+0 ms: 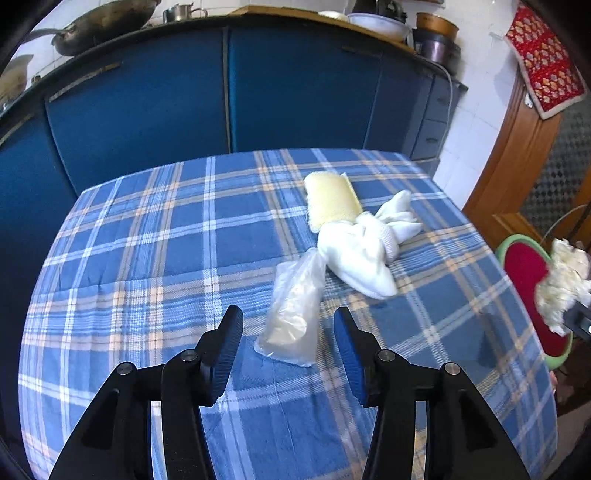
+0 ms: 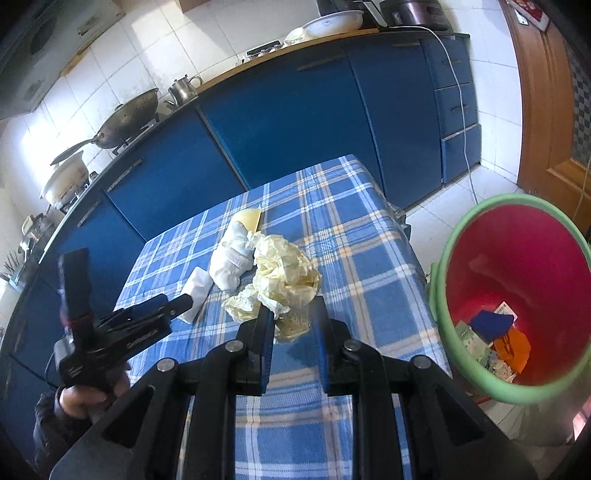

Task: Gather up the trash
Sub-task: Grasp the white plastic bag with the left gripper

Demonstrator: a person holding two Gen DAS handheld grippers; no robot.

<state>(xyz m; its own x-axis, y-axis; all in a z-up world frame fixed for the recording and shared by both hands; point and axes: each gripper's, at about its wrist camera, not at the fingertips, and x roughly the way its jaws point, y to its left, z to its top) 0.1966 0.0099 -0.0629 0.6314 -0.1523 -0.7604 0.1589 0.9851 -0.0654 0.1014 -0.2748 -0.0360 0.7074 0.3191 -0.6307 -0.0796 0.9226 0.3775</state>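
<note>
My left gripper [image 1: 288, 325] is open above the table, its fingers either side of the near end of a clear plastic bag [image 1: 293, 314] lying on the blue plaid tablecloth [image 1: 147, 258]. Behind the bag lie a white sock bundle [image 1: 364, 243] and a pale yellow sponge [image 1: 330, 199]. My right gripper [image 2: 293, 314] is shut on a crumpled cream paper wad [image 2: 284, 273], held above the table's right side. The wad also shows at the right edge of the left wrist view [image 1: 563, 280]. A red bin with a green rim [image 2: 517, 280] stands on the floor to the right, with some trash inside.
Blue kitchen cabinets [image 1: 184, 99] run behind the table, with a wok [image 1: 103, 26] and pots on the counter. A wooden door [image 2: 546, 110] is at the right. White floor tiles lie between table, cabinets and bin. My left gripper also shows in the right wrist view [image 2: 177, 306].
</note>
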